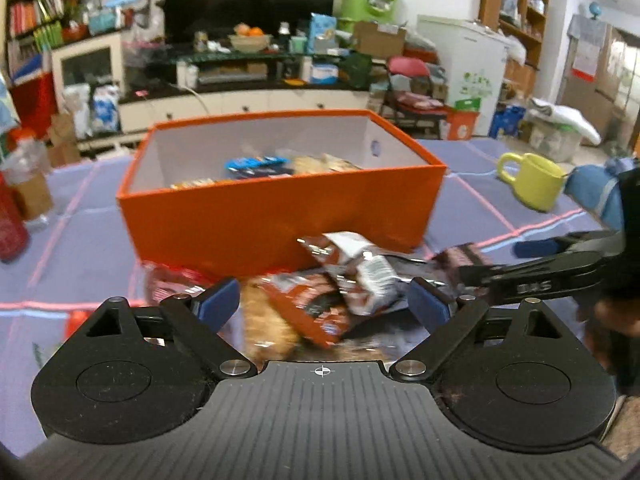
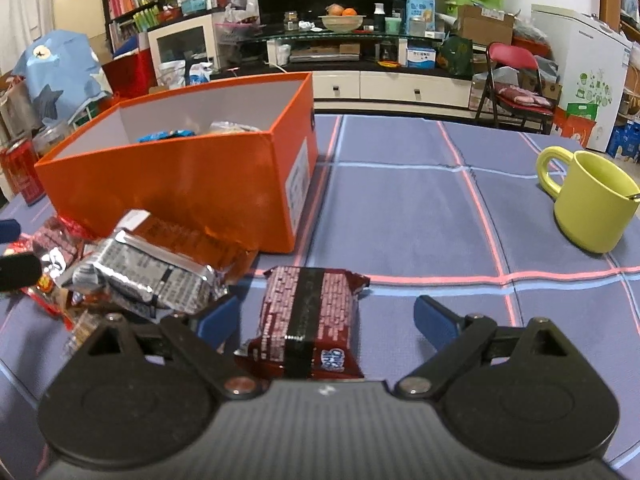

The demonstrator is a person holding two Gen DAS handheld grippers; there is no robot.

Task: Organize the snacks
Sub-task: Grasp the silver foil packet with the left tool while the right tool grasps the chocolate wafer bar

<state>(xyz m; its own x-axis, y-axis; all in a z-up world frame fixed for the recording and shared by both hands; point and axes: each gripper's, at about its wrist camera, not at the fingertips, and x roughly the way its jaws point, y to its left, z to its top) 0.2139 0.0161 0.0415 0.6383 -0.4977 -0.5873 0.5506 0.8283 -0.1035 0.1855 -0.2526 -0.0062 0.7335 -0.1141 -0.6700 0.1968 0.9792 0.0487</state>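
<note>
- Left gripper (image 1: pixel 322 300): black, blue-padded, jaws spread wide and holding nothing, poised over a heap of crinkled foil snack packets (image 1: pixel 340 276) on the checked blue tablecloth (image 2: pixel 400 208).
- Right gripper (image 2: pixel 328 322): jaws released, straddling a dark red foil biscuit packet (image 2: pixel 310 320) without pressing on it.
- Open orange cardboard box (image 2: pixel 180 184): just behind the heap, a few snacks already inside.
- Risk: overlapping packets; closing on the heap could have caught two, or let slick foil slip.
- Risk: both grippers worked near each other and could have collided.
- Risk: a yellow-green ceramic mug (image 2: pixel 592 200) stood well apart to the right; only a wide swing could have struck it.
</note>
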